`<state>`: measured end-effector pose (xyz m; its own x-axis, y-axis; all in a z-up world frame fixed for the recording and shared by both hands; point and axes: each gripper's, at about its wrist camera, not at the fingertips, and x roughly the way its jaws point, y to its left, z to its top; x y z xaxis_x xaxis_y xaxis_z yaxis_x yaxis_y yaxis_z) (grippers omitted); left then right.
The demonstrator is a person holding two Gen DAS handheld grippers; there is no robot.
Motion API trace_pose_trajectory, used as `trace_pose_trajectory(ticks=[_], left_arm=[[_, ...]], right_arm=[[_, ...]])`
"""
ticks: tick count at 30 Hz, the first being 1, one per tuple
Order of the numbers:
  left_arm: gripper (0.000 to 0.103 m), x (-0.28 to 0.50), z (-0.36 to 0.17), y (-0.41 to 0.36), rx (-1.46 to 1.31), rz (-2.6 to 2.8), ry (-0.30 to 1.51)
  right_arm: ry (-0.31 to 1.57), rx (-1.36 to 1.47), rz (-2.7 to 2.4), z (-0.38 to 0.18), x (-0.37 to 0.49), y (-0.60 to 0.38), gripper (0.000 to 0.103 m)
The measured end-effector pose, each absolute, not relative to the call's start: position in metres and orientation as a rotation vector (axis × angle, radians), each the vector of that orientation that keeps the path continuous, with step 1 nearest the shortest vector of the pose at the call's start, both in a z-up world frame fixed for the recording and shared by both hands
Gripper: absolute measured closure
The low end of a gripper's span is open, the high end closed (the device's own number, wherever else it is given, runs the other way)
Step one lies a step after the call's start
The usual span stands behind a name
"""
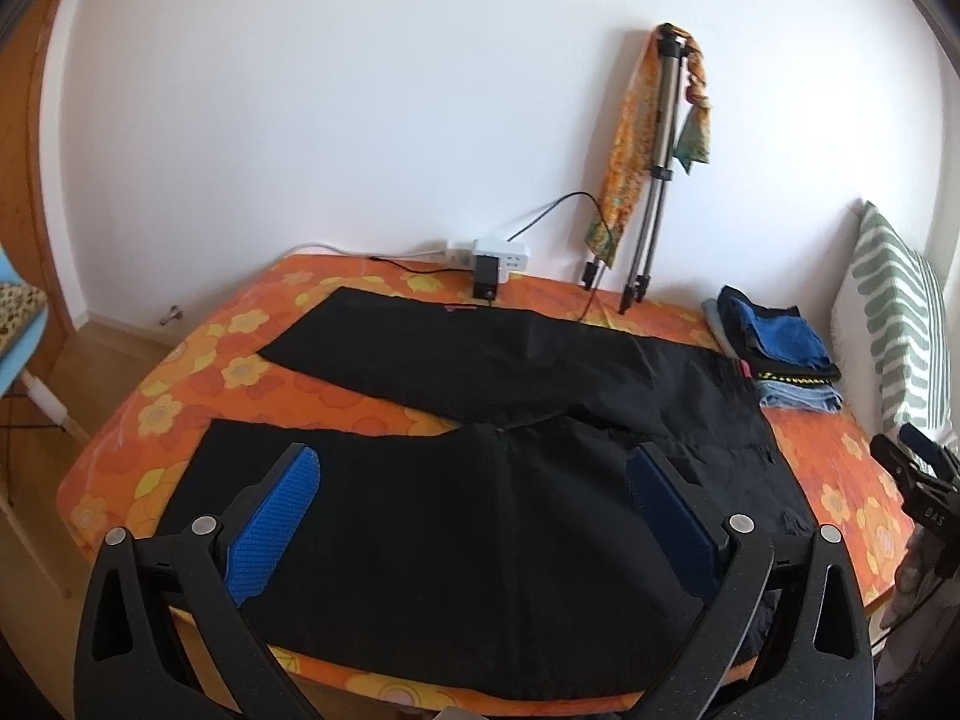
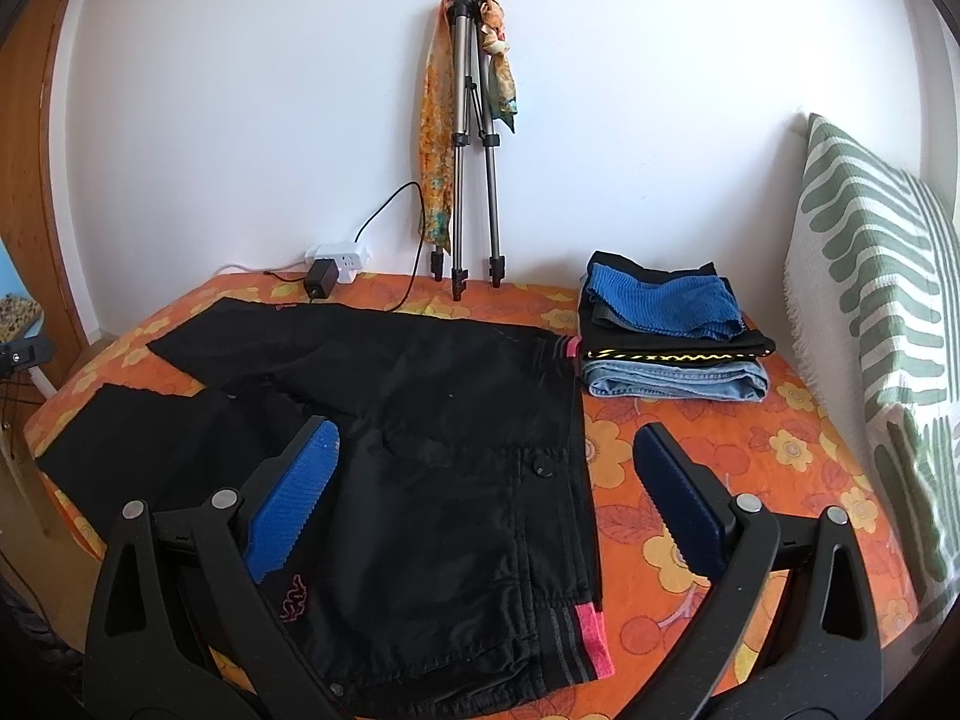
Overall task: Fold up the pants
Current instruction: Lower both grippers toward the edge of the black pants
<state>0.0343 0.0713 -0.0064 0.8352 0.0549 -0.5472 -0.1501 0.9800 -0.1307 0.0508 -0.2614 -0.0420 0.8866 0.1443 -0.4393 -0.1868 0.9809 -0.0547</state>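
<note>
Both sets of fingers are spread wide and grasp nothing: the left gripper (image 1: 471, 474) hangs over a leg, the right gripper (image 2: 486, 456) over the waistband (pink-trimmed). The black pants (image 2: 420, 420) lie flat, legs apart, on the orange flowered bed (image 2: 720, 468), beside a stack of folded clothes (image 2: 666, 336).

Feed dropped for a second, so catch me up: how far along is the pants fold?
Barely begun. Done: the black pants lie spread flat on the flowered bed, legs apart, beside a stack of folded clothes. In hand: nothing; the left claw and right claw both hover open over them. Left: every fold, starting with bringing the legs together.
</note>
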Motion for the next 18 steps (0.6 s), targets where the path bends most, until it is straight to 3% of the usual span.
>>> trace_pose_trajectory(ticks=[10,18], left_arm=[[0.021,0.066,-0.018,0.102,-0.242,0.105,0.631],[0.024,0.087,-0.005,0.123,-0.234,0.145,0.607]], right_arm=[[0.468,-0.082,0.212,-0.039,0.076,-0.262,0.014],[0.504,-0.009,0.290,-0.033,0.103,-0.262,0.021]])
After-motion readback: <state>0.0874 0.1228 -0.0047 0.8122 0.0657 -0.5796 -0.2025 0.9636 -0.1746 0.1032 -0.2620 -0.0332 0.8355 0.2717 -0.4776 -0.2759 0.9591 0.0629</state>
